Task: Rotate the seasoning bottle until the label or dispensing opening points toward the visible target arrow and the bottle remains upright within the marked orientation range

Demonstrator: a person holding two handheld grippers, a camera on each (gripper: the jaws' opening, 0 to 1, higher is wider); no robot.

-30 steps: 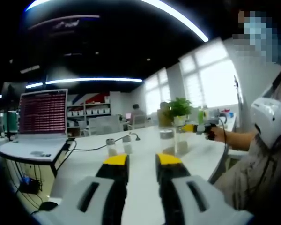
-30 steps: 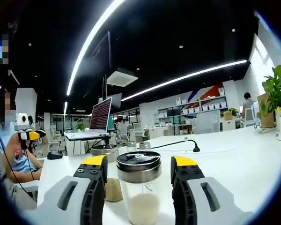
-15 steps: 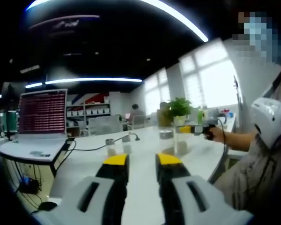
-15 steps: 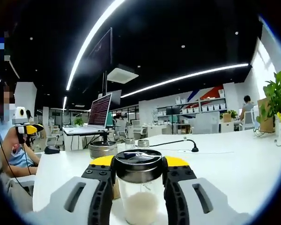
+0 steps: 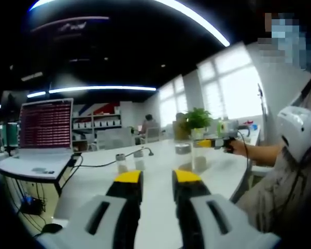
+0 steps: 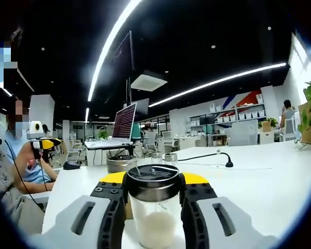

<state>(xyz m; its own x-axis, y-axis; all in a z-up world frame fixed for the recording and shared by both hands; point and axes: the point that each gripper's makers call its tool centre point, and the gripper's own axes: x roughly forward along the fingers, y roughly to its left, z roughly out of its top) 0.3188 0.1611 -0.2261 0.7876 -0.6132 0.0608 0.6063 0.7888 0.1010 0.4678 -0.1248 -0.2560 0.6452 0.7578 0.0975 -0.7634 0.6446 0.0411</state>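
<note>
Both views low over shared white table (image 5: 155, 161), facing roughly opposite ways.

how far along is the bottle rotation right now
Done: the right gripper is clamped around the seasoning bottle, which stands upright on the white table. In hand: the turn itself. Left: alignment; no target arrow is visible. The left gripper sits empty.
</note>
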